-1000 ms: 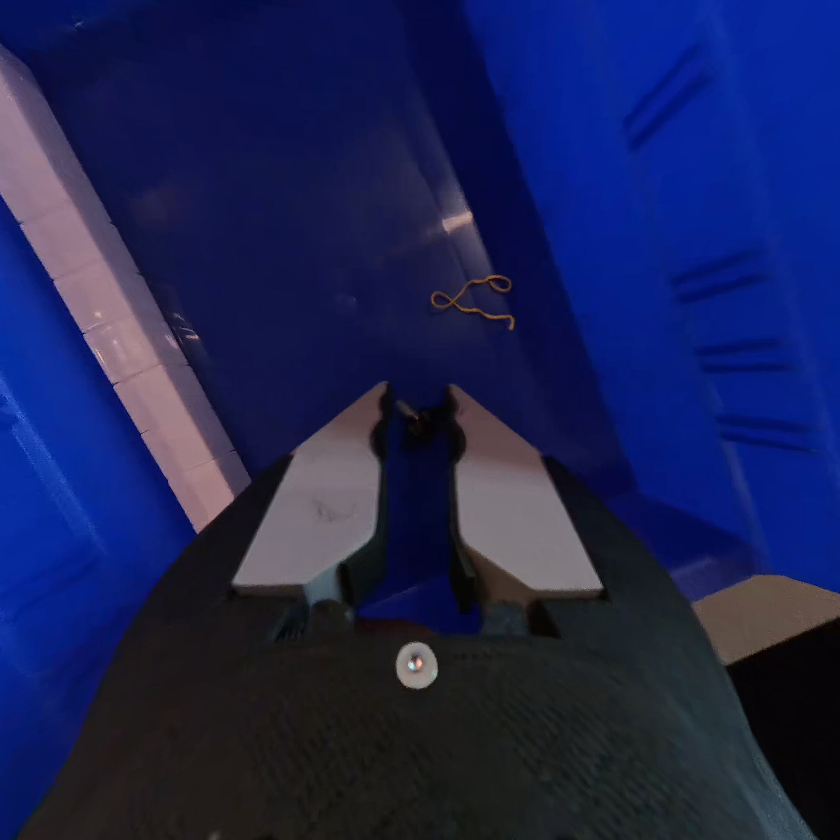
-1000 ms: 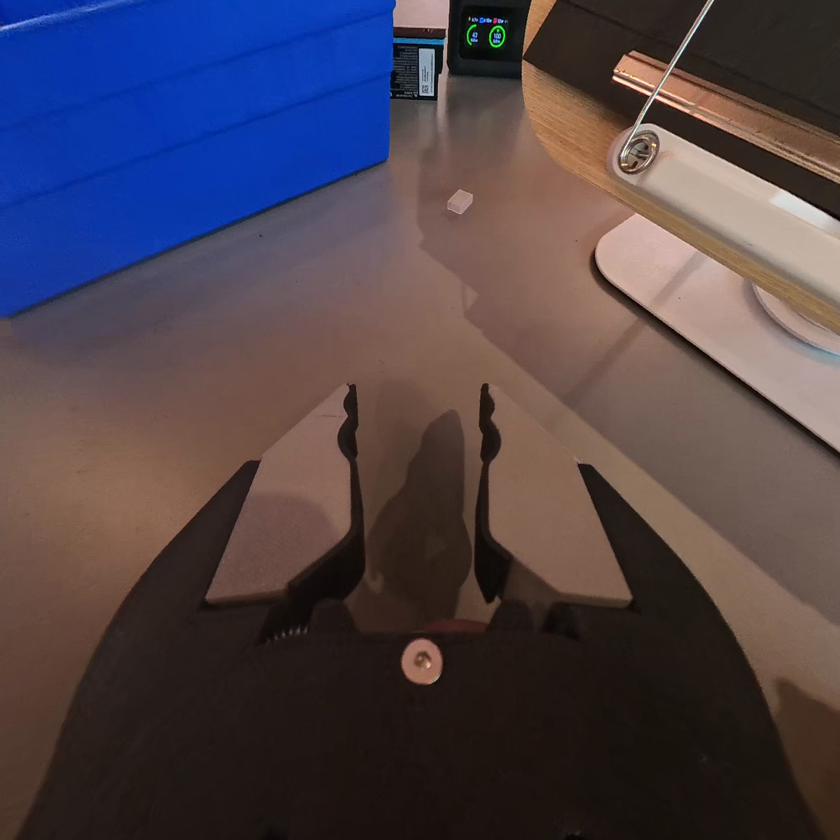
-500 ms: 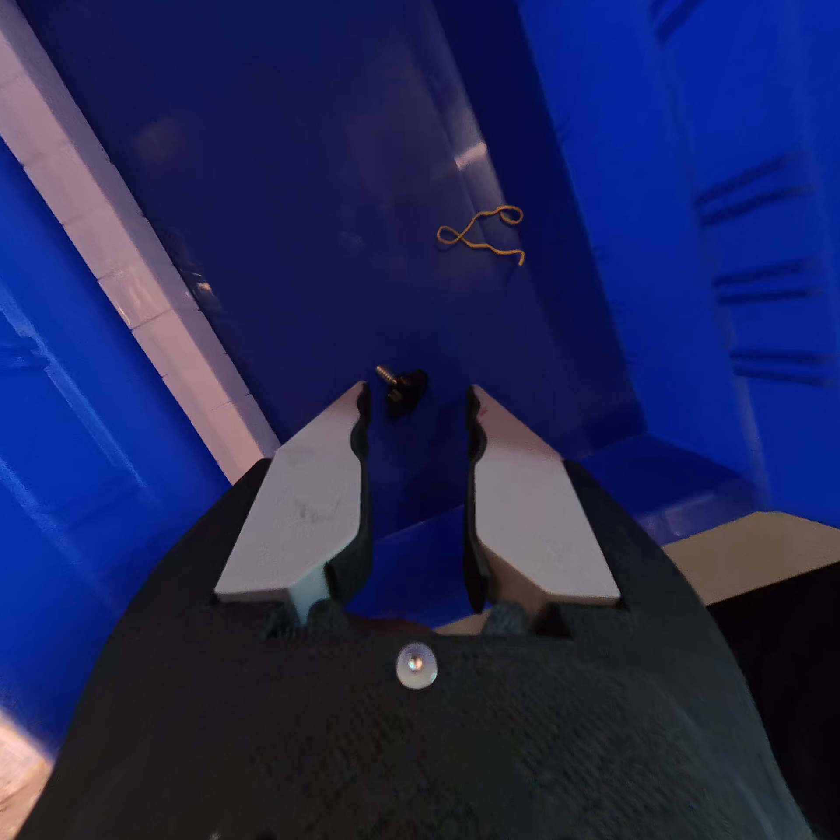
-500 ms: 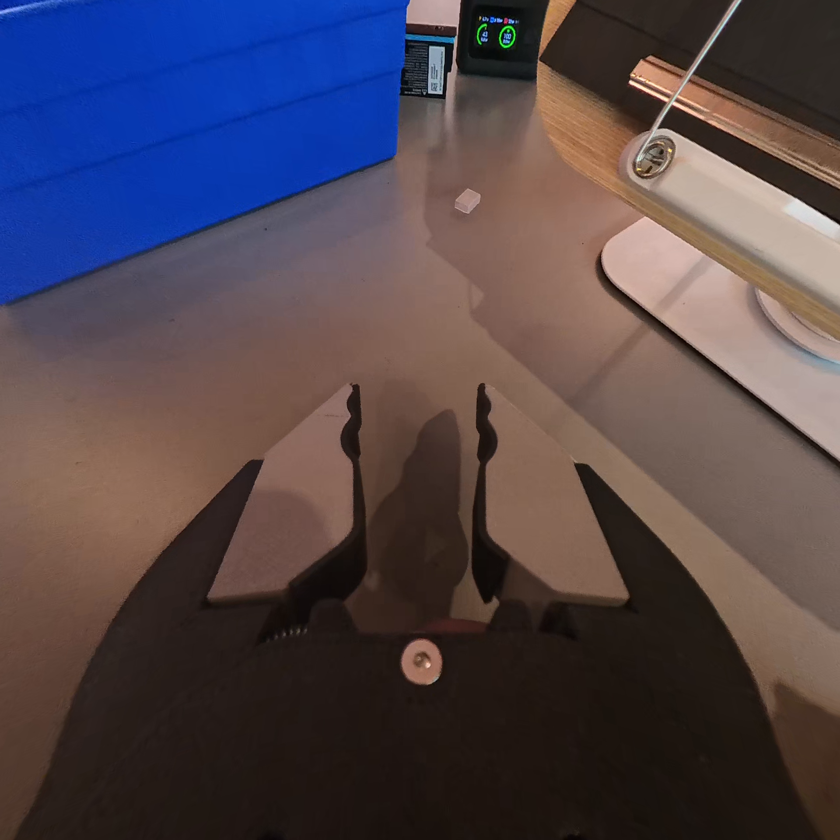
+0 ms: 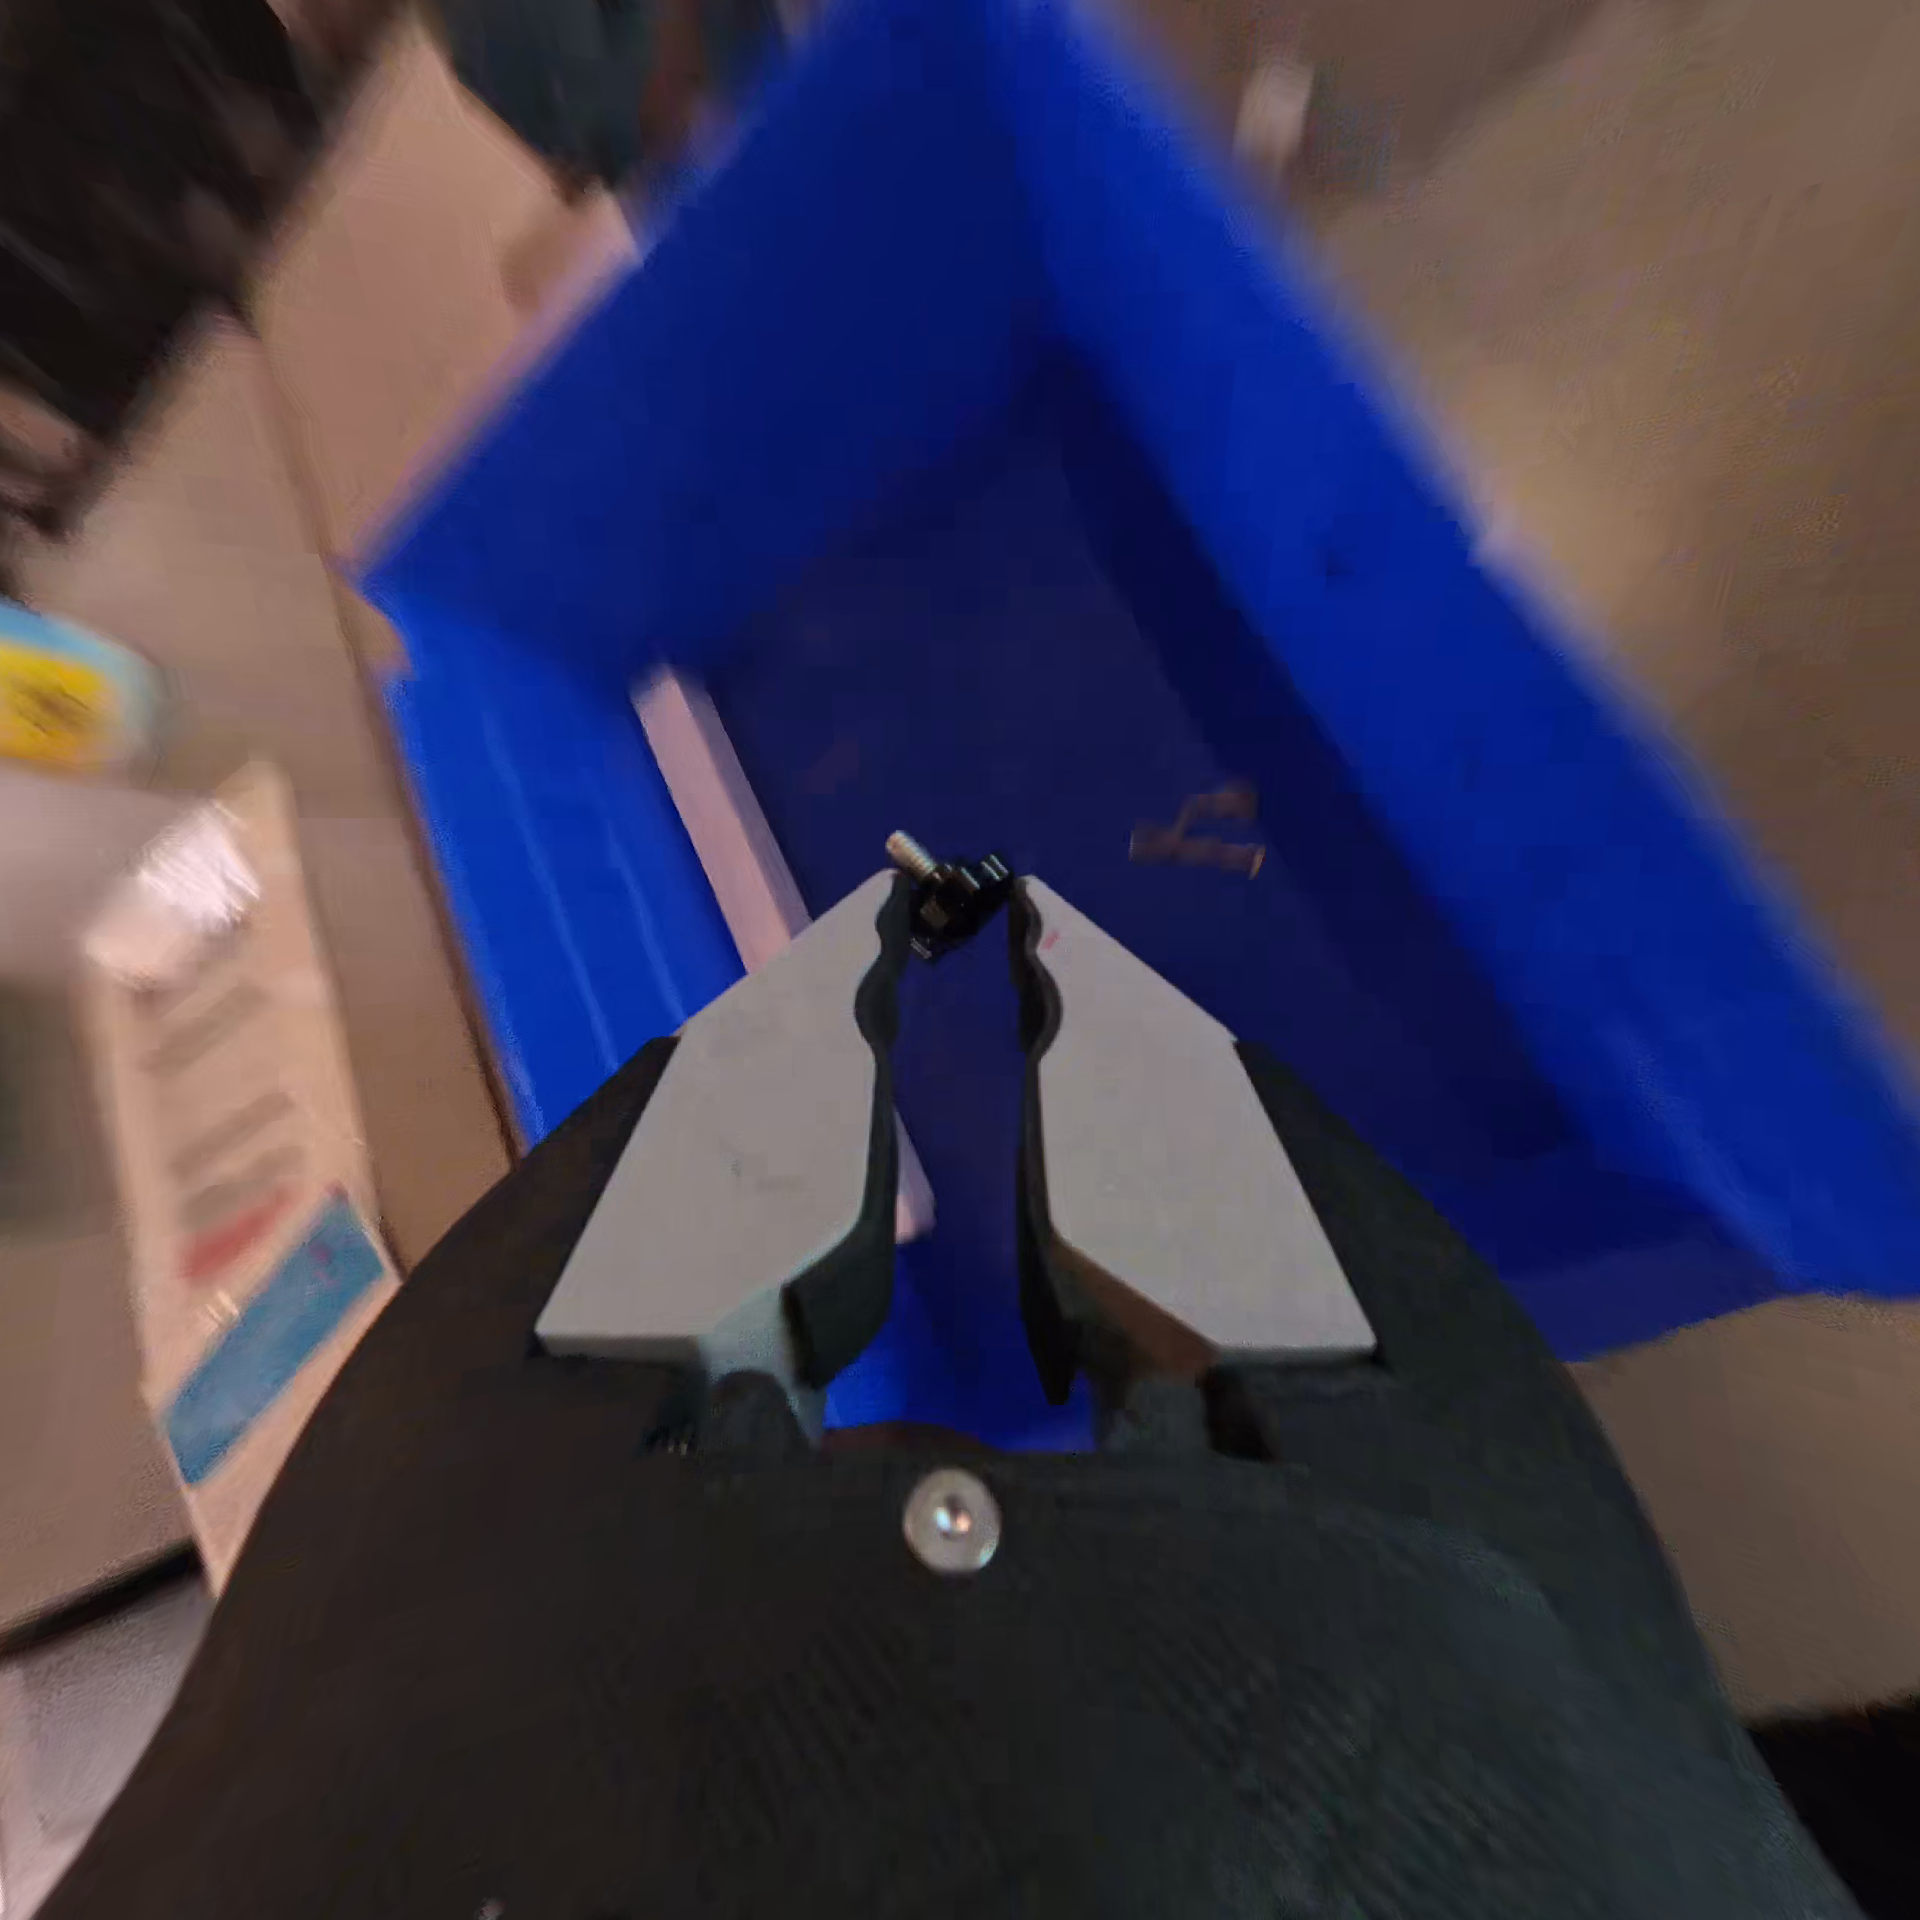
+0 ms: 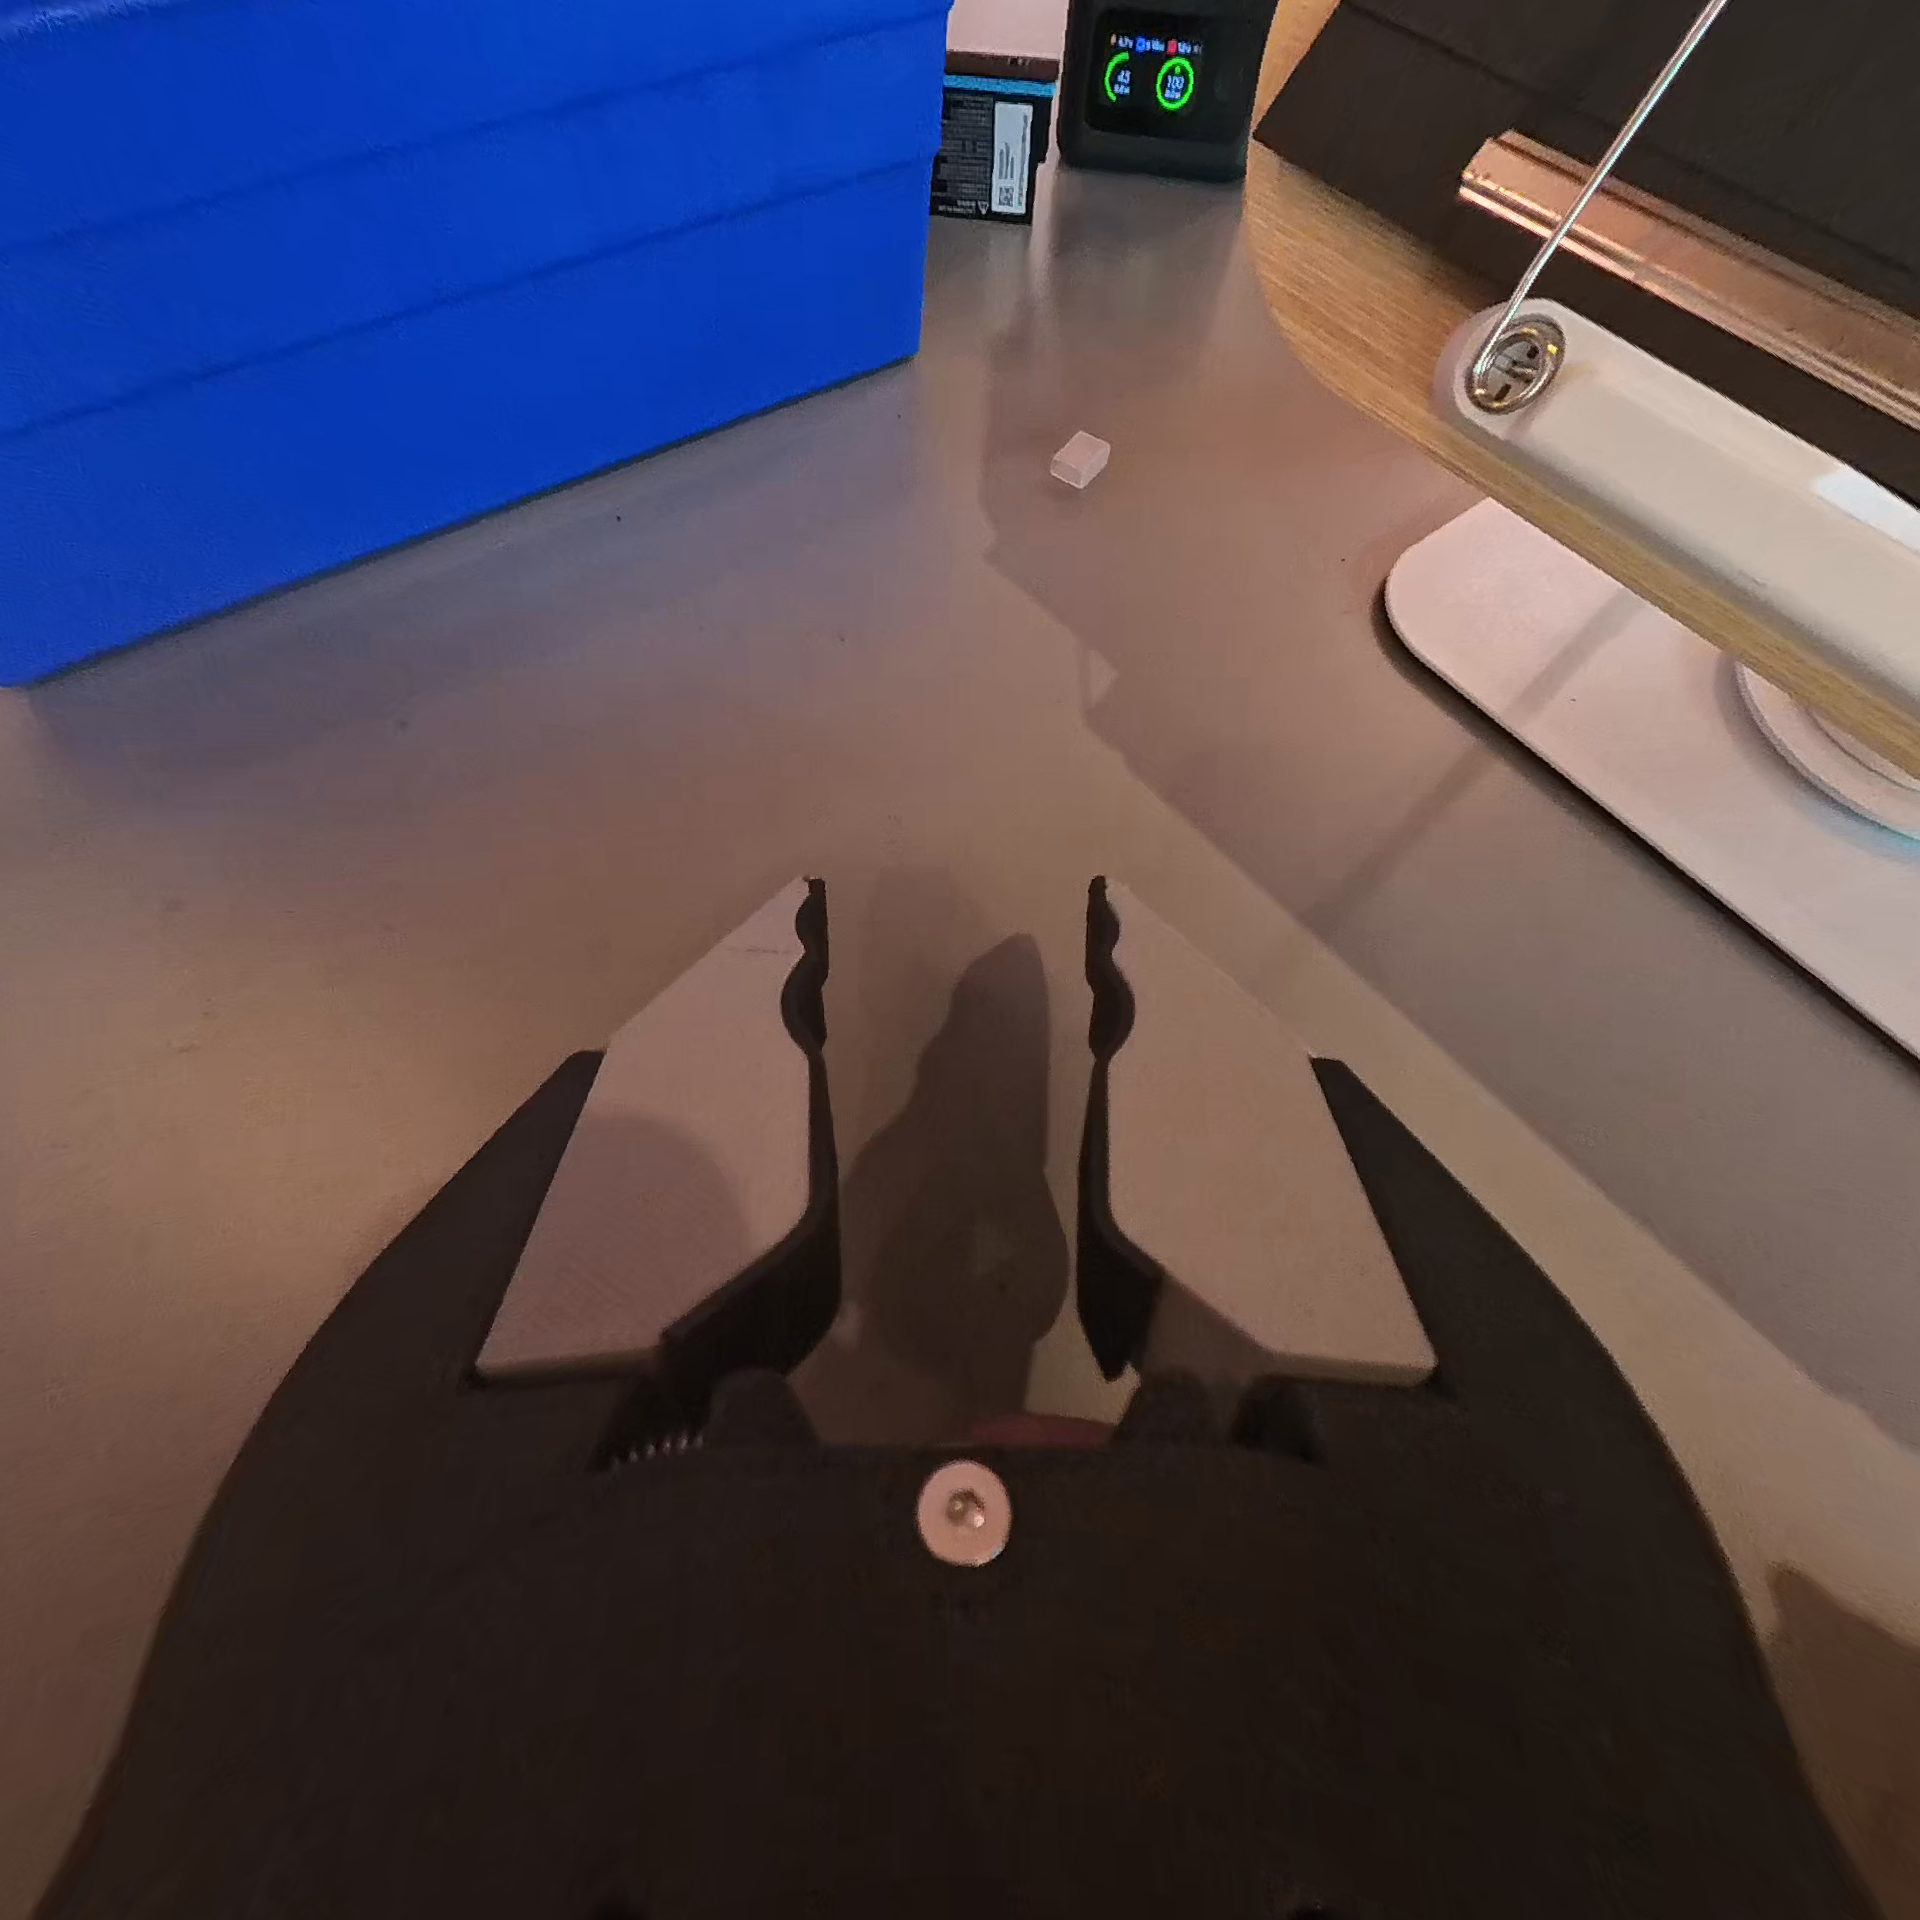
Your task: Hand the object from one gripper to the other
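My left gripper (image 5: pixel 958 881) is shut on a small black-headed screw (image 5: pixel 940 916) at its fingertips. The screw's silver thread sticks out to the upper left. The gripper holds it above the open blue bin (image 5: pixel 1403 790); this view is motion-blurred. My right gripper (image 6: pixel 954 894) is open and empty, low over the grey table (image 6: pixel 520 831), with its shadow between the fingers. Neither gripper shows in the other's view.
Inside the bin lie a white strip (image 5: pixel 717 800) along the left wall and a thin orange wire loop (image 5: pixel 1195 842). In the right wrist view the blue bin (image 6: pixel 416 312) stands far left, with a small clear block (image 6: pixel 1081 457), a black device with a lit screen (image 6: pixel 1148 83) and a white lamp base (image 6: pixel 1610 707). There is about 25 cm between the tips of the two grippers.
My left gripper was open over the screw on the bin floor; it has shut on the screw and lifted back up out of the bin. The right gripper has barely moved.
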